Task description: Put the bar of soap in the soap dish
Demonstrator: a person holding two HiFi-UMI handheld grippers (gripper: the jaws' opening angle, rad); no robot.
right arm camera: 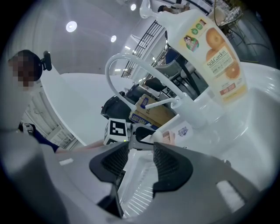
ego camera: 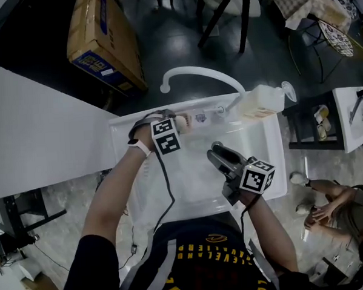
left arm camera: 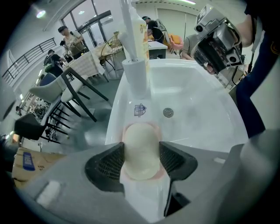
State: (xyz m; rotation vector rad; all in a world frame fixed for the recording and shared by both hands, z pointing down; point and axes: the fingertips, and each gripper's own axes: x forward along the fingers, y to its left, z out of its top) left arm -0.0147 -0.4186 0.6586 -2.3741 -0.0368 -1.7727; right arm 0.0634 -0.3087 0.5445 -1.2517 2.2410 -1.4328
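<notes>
A cream oval bar of soap sits between the pads of my left gripper, which is shut on it. The gripper points steeply down. Right beneath the soap lies a pink soap dish on the back rim of the white sink; whether the soap touches the dish I cannot tell. In the head view the left gripper is at the sink's back left corner. My right gripper hovers over the basin, open and empty, its jaws aimed at the left gripper.
A curved white faucet arches over the basin beside a pump bottle with orange print. The drain lies just beyond the dish. A cardboard box stands on the floor behind the sink, near chairs.
</notes>
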